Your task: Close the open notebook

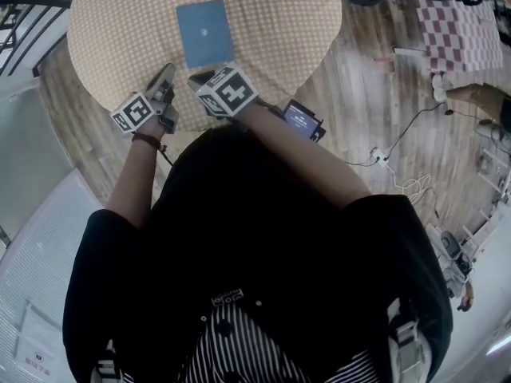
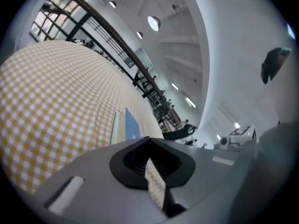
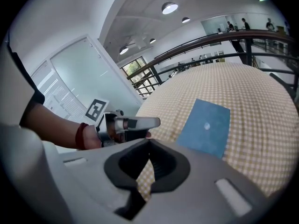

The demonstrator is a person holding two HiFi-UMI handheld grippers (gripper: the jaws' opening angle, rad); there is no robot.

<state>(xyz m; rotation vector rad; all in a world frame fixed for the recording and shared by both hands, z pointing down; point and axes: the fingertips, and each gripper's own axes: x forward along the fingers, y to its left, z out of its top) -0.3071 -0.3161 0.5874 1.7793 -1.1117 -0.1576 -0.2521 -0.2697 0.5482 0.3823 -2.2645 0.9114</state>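
Observation:
The blue notebook [image 1: 205, 33] lies closed and flat on the round table's yellow-checked cloth [image 1: 112, 22]. Both grippers hover over the table's near edge, short of the notebook and not touching it. My left gripper [image 1: 168, 71] sits to the left with its jaws together and nothing between them. My right gripper [image 1: 196, 77] is beside it, also shut and empty. In the left gripper view the notebook [image 2: 125, 127] shows edge-on just past the jaw tips [image 2: 149, 141]. In the right gripper view the notebook [image 3: 205, 127] lies ahead to the right of the tips [image 3: 149, 141], with the left gripper [image 3: 133, 123] at the left.
The table stands on a wooden floor. A dark device with a lit screen [image 1: 302, 120] is near my right arm. A power strip with cables [image 1: 380, 156] lies on the floor to the right. A pink checked cloth [image 1: 459, 34] is at the far right. A dark railing [image 1: 24, 6] runs at the upper left.

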